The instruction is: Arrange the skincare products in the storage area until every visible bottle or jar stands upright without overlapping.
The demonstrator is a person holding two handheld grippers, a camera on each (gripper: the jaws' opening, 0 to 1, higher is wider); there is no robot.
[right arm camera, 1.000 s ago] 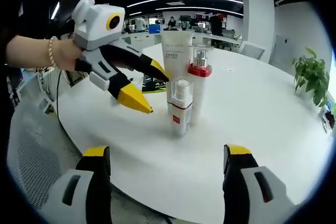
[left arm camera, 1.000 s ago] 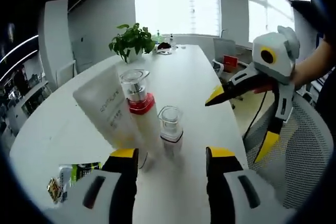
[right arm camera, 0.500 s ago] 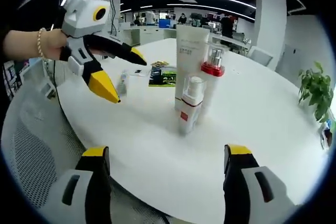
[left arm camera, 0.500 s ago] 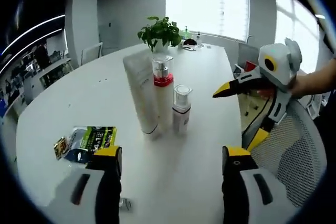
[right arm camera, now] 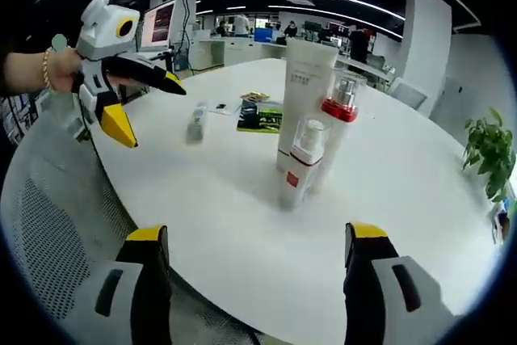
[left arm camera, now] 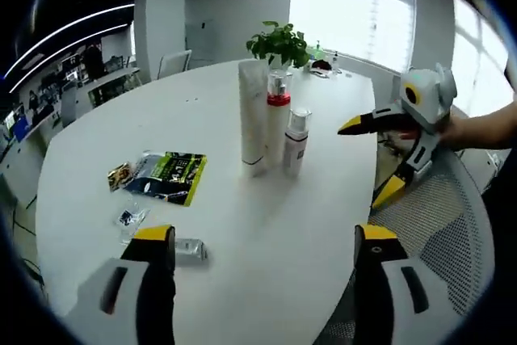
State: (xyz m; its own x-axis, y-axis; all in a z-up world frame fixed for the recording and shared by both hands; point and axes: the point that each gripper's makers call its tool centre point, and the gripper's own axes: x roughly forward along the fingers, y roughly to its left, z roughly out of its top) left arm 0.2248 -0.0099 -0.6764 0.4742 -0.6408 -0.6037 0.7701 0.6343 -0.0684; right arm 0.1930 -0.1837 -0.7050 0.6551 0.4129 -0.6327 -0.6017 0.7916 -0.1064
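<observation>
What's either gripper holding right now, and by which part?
Nothing. The left gripper and right gripper are both open with nothing between the jaws, and the tube, red-collared bottle and small pump bottle stand ungripped on the table.

Bare tabletop (right arm camera: 242, 224) lies before the upright bottles (right arm camera: 311, 147) (packets (right arm camera: 260, 117) clutter behind them).

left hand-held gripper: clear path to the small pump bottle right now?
Probably yes. In the left gripper view, the left hand-held gripper is open and faces the small pump bottle across bare table. The tall tube and red-collared bottle stand close beside it, so room is tight.
</observation>
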